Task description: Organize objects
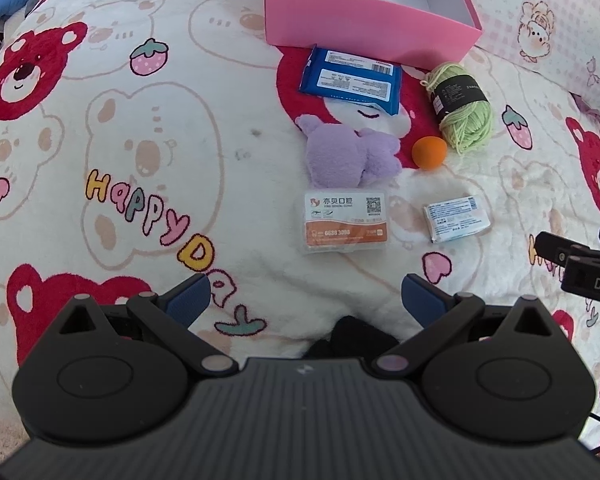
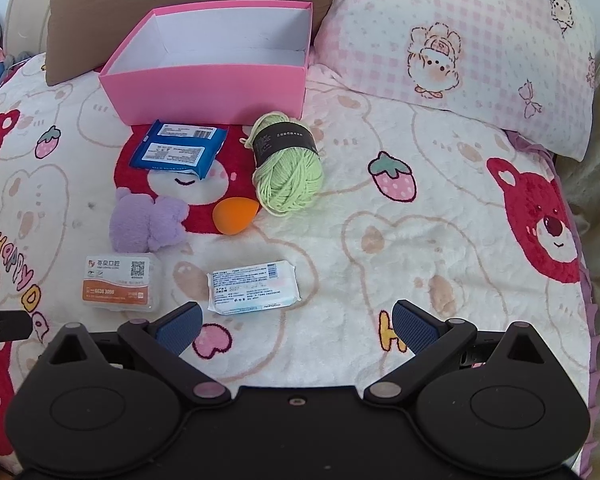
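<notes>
Six loose items are lying on the blanket (image 2: 440, 220) before one pink box (image 2: 208, 88): yarn ball (image 2: 288, 176), sponge (image 2: 234, 213), plush (image 2: 148, 222), and three packets. The left gripper (image 1: 304, 300) and right gripper (image 2: 296, 326) are both hovering spread wide, holding nothing.

box (image 2: 204, 94) behind wipes pack (image 2: 178, 152), yarn (image 2: 288, 168) right

Both wrist views look down the bed, sharing the pink box (image 1: 364, 20)

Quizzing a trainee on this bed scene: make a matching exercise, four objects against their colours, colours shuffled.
Objects:
1. yarn ball
2. makeup sponge
3. plush toy
4. open box

Colours:
A. purple
B. pink
C. light green
D. orange

Pairs: 1-C, 2-D, 3-A, 4-B
</notes>
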`<state>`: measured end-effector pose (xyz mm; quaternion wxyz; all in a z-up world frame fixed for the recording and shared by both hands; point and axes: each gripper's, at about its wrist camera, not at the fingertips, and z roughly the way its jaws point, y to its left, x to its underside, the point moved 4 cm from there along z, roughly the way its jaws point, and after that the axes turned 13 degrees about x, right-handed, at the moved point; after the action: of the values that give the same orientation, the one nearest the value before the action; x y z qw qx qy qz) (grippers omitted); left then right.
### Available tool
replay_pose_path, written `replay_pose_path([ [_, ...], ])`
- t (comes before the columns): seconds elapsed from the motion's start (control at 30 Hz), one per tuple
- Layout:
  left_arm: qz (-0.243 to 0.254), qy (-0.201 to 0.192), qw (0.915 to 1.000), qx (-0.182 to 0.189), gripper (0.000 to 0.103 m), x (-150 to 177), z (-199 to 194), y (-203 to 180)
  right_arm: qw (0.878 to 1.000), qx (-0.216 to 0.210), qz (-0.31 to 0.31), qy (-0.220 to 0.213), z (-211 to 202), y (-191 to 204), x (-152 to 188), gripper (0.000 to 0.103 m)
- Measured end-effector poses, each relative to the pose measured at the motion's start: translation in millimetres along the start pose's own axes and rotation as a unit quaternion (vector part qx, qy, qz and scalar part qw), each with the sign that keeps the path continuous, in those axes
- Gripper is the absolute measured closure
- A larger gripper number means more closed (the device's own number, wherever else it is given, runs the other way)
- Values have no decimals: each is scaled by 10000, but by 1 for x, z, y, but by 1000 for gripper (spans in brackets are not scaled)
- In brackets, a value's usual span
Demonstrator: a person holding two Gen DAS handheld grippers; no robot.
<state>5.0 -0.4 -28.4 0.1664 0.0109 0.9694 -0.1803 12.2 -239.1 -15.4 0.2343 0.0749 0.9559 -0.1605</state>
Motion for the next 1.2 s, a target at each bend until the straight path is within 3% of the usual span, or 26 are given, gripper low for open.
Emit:
replay_pose_path([
  [0.77,315,-100,9994,33,0,-4,-19,-13,9999,81,13,-73,-9,-4,-2,1],
  [1.03,326,-153,9984,433,0,-6,-17,-14,9999,118,-28,-49,-10,-2,-4,1],
  [1.2,449,-370,9975,410,0,-13,-24,-16,9998,-19,-94,-153,-13,-1,-12,1],
])
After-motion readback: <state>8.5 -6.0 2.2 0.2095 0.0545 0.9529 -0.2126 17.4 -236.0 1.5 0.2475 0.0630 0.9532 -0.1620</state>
